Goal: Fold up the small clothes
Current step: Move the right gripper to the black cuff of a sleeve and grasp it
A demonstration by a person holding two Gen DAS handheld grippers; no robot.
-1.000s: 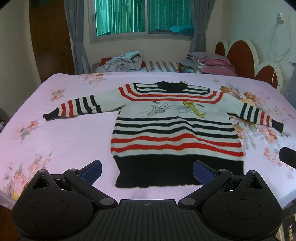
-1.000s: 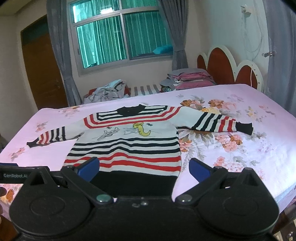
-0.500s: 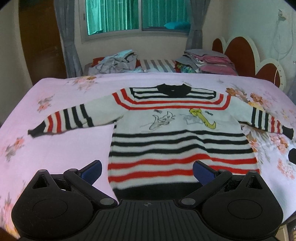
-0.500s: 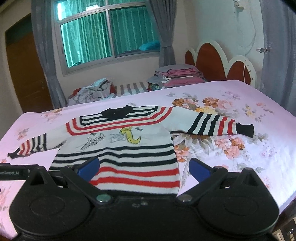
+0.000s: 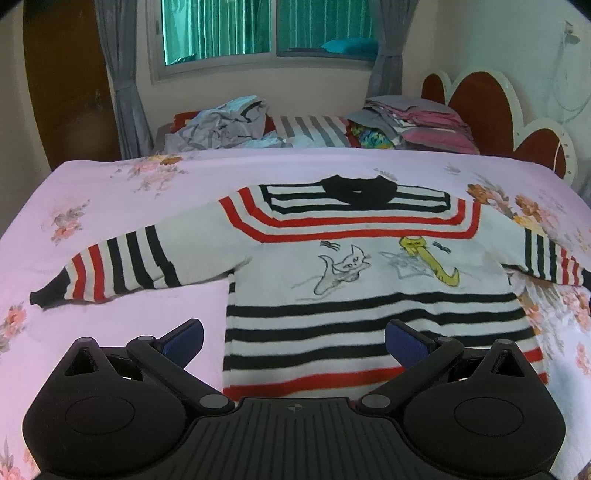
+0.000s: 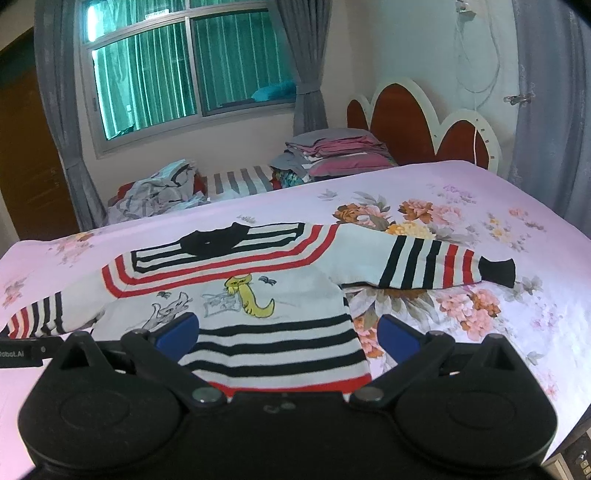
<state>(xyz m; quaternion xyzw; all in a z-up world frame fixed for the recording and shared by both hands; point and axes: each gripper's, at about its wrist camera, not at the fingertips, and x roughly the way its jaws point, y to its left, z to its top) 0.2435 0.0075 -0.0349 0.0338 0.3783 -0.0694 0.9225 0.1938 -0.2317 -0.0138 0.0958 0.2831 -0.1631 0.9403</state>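
A small striped sweater, white with red and black bands and cat drawings, lies flat and face up on the pink floral bed, sleeves spread to both sides. My left gripper is open and empty over the sweater's lower left part. The sweater also shows in the right wrist view. My right gripper is open and empty over its lower right edge. The right sleeve reaches out over the flowers. The sweater's hem is hidden under both grippers.
Beyond the bed stand a pile of loose clothes and a stack of folded fabric. A red and white headboard rises at the right. A window with grey curtains is behind.
Both grippers have moved forward over the sweater, from in front of its black hem to above its striped lower body. Their jaws stay open.
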